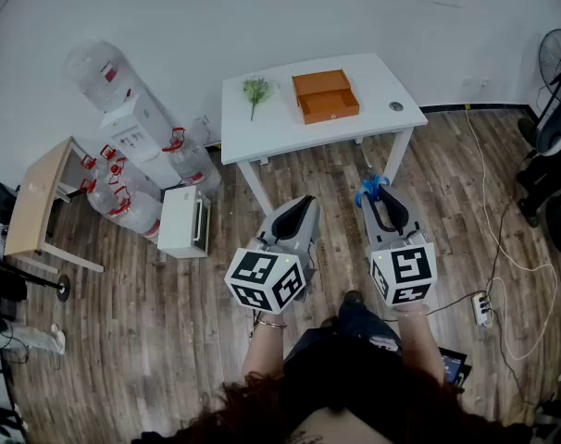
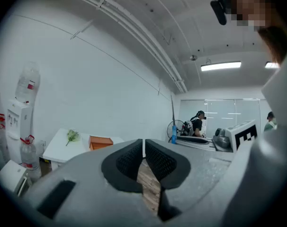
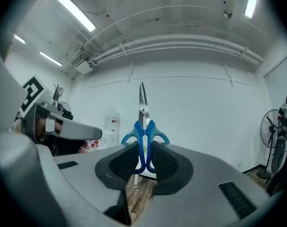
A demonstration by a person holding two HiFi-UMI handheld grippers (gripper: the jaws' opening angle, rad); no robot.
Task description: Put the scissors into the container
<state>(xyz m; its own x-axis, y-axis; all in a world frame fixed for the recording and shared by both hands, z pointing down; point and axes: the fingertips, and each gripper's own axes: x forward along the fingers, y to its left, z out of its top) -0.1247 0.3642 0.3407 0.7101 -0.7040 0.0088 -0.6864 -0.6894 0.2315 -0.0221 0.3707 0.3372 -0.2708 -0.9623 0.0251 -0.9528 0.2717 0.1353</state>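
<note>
An orange box-shaped container (image 1: 325, 95) stands open on the white table (image 1: 262, 132), some way ahead of both grippers. Blue-handled scissors (image 3: 142, 126) stand upright with the blades pointing up. My right gripper (image 3: 144, 151) is shut on their handles. In the head view the scissors (image 1: 370, 187) show as a blue spot at the tip of the right gripper (image 1: 379, 196), over the wooden floor short of the table. My left gripper (image 1: 297, 207) is level beside it, and its jaws (image 2: 143, 146) are shut with nothing in them. The container (image 2: 101, 142) also shows in the left gripper view.
A green plant sprig (image 1: 255, 89) lies on the table left of the container. A water dispenser (image 1: 137, 128) with bottles, a small white cabinet (image 1: 183, 222) and a wooden side table (image 1: 35, 197) stand at left. A fan (image 1: 558, 63) and cables (image 1: 489, 285) are at right.
</note>
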